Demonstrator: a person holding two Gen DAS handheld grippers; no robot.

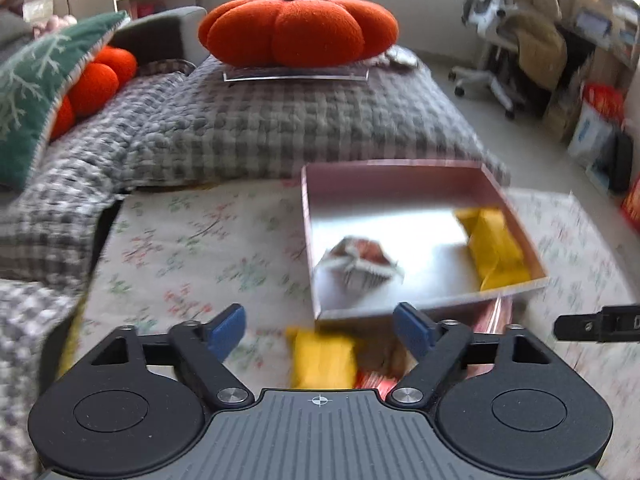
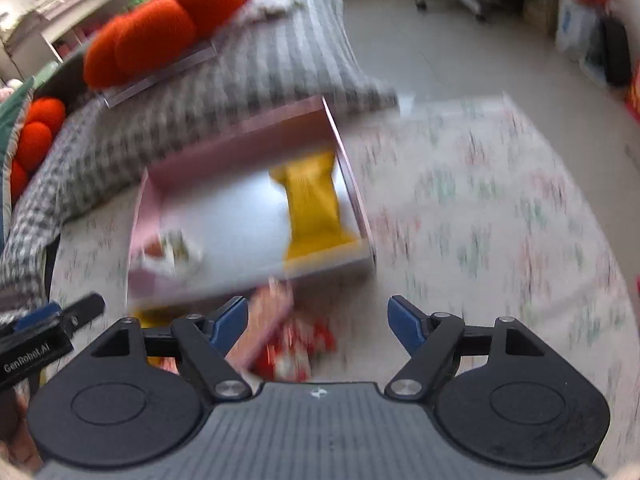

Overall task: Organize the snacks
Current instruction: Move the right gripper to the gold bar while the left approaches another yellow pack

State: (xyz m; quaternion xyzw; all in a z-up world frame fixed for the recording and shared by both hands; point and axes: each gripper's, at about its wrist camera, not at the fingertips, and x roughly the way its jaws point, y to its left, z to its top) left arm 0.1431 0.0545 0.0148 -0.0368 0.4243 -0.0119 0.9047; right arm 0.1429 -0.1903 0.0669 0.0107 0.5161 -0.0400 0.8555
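A pink open box (image 1: 400, 178) (image 2: 240, 148) sits on the floral cloth. Inside it lie a yellow snack pack (image 1: 494, 246) (image 2: 314, 208) at the right and a red-and-white snack pack (image 1: 360, 264) (image 2: 170, 250) at the left. In front of the box lie another yellow pack (image 1: 322, 358) and red-and-white packs (image 2: 296, 344). My left gripper (image 1: 320, 328) is open and empty, just above the loose yellow pack. My right gripper (image 2: 318, 322) is open and empty, above the red packs. Both views are blurred.
A grey checked quilt (image 1: 260, 128) covers the sofa behind the box, with an orange pumpkin cushion (image 1: 298, 28) on a clear tray and a green pillow (image 1: 36, 92). An office chair (image 1: 504, 36) and bags stand at the far right. Floral cloth (image 2: 500, 208) stretches right.
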